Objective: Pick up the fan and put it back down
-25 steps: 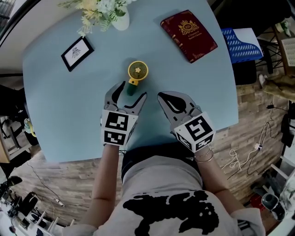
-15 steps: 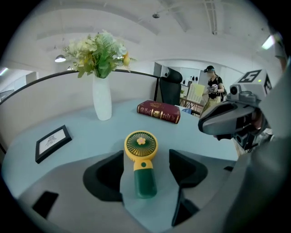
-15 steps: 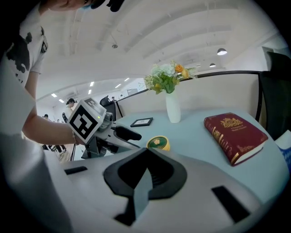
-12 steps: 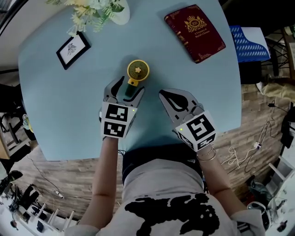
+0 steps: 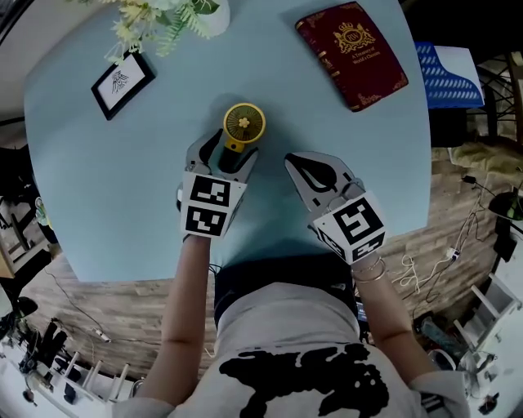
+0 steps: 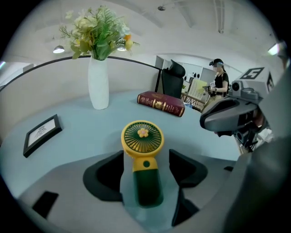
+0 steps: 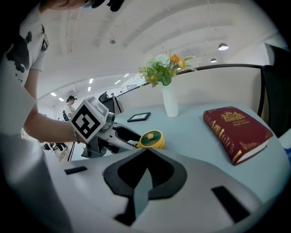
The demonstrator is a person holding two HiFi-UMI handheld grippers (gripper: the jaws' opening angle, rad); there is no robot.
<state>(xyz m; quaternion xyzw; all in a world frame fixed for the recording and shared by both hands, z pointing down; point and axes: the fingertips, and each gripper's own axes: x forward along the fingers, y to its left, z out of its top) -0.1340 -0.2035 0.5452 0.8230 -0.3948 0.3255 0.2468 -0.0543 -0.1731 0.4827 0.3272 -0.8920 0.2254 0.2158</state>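
Note:
The small fan [image 5: 243, 126] lies flat on the light blue table [image 5: 106, 180], yellow round head away from me, dark green handle [image 6: 146, 182] pointing at me. My left gripper [image 5: 233, 150] is open, and its two jaws stand on either side of the handle with a gap on each side. In the left gripper view the fan head [image 6: 142, 139] sits just past the jaw tips. My right gripper [image 5: 292, 163] rests shut to the right of the fan, holding nothing. From the right gripper view the fan [image 7: 151, 139] shows beside the left gripper [image 7: 119, 135].
A white vase of flowers [image 5: 209, 18] and a small black picture frame [image 5: 121, 82] stand at the back left. A dark red book [image 5: 351, 51] lies at the back right. The table's front edge runs just behind both grippers.
My left gripper has moved forward, so the fan's handle now lies between its open jaws. The right gripper has hardly shifted.

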